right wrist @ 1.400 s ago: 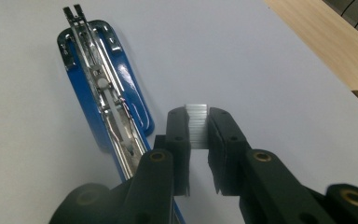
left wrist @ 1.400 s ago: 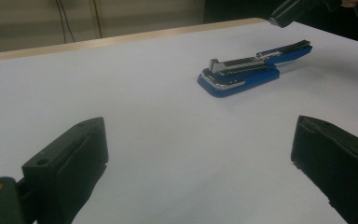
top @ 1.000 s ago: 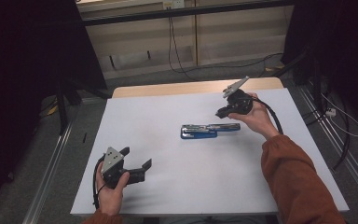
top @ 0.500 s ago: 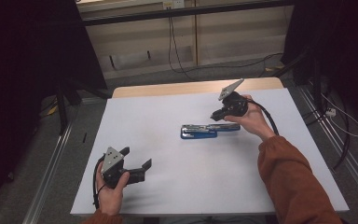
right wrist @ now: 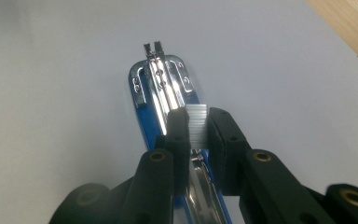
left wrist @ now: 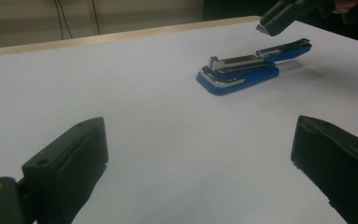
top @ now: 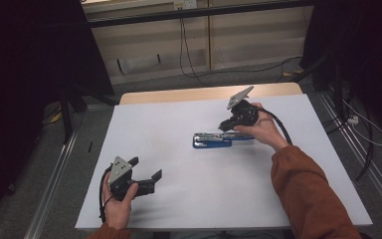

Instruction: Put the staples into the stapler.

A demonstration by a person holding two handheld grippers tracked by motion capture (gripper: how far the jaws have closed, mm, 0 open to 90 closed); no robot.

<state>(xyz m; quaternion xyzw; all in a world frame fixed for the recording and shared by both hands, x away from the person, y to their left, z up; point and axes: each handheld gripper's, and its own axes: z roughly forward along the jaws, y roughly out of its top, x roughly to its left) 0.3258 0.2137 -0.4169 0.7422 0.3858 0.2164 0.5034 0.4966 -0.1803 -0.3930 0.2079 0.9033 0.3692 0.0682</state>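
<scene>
Right gripper (right wrist: 196,122) shifted slightly, stapler (top: 218,140) perhaps left-pointing

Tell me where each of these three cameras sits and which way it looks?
High view: above the person's side, looking forward and down on the table; both forearms, left tongs, right tongs.
Left gripper view: on the left tongs, low, facing the blue stapler; own jaws wide apart.
Right gripper view: on the right tongs, looking down the stapler; jaws pinch a staple strip.
All share the stapler.
</scene>
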